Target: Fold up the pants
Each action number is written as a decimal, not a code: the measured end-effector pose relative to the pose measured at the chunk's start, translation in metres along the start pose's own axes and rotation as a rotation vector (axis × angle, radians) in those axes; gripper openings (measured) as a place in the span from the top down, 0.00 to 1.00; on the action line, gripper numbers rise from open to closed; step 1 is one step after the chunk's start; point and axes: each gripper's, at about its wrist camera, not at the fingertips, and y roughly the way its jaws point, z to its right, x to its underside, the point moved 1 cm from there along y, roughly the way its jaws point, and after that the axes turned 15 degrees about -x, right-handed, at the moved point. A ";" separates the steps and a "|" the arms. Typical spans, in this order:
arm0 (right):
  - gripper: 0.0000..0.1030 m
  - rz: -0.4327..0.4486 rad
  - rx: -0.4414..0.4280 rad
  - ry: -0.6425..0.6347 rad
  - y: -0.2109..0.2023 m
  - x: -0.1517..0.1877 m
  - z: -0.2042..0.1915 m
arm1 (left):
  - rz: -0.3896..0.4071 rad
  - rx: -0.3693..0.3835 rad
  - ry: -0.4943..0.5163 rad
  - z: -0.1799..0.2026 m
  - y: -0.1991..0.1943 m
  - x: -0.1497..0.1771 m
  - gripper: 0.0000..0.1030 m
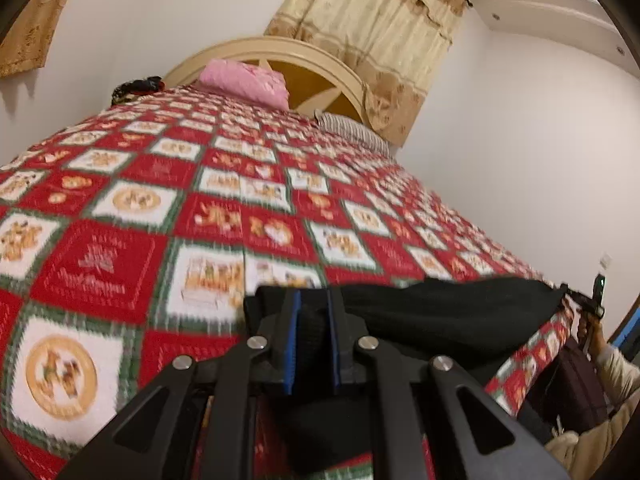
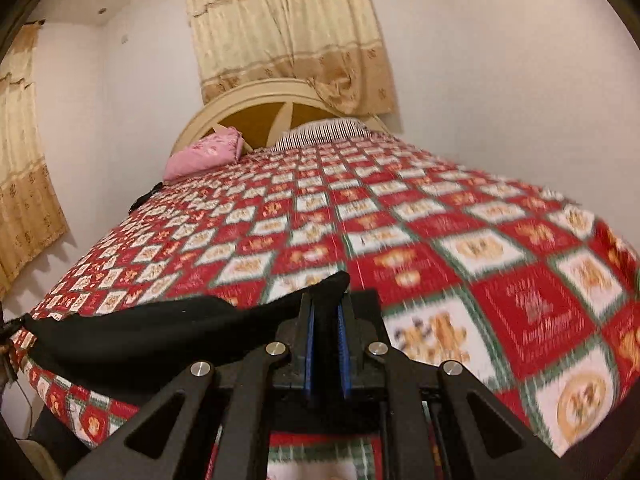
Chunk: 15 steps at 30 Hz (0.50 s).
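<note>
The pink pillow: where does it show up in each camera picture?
Left wrist view: pink pillow top centre, against the headboard.
Right wrist view: pink pillow upper left, at the headboard's left end.
Shared landmark: the striped pillow beside it.

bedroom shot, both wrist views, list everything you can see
pants: one, black, stretched between both grippers over the bed's near edge
bedspread: one, red, white and green patchwork, covering the bed
pillow: one, pink, at the headboard
striped pillow: one, beside the pink one
headboard: one, cream, arched
curtains: beige, behind the headboard
left gripper: black, blue fingers shut on pants
right gripper: same, shut on pants
</note>
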 end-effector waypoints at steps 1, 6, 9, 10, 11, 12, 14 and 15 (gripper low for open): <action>0.90 -0.010 0.005 0.001 -0.001 0.005 0.000 | -0.004 -0.012 0.022 0.003 0.000 0.004 0.86; 0.75 -0.066 0.053 0.030 -0.002 0.019 0.006 | -0.020 -0.052 0.088 0.005 -0.001 0.019 0.84; 0.66 -0.047 0.098 0.053 -0.016 0.022 0.010 | -0.011 -0.079 0.113 0.002 -0.011 0.025 0.78; 0.64 -0.032 0.127 0.062 -0.023 0.022 0.011 | -0.009 -0.090 0.117 0.000 -0.015 0.026 0.75; 0.62 -0.016 0.178 0.064 -0.032 0.022 0.011 | -0.005 -0.098 0.124 -0.001 -0.018 0.029 0.73; 0.58 -0.003 0.212 0.068 -0.039 0.021 0.011 | -0.001 -0.106 0.138 -0.003 -0.022 0.031 0.73; 0.58 0.036 0.261 0.071 -0.056 0.019 0.003 | 0.000 -0.121 0.164 -0.004 -0.029 0.036 0.64; 0.58 0.045 0.276 0.056 -0.060 0.017 -0.004 | 0.001 -0.127 0.168 -0.005 -0.032 0.038 0.63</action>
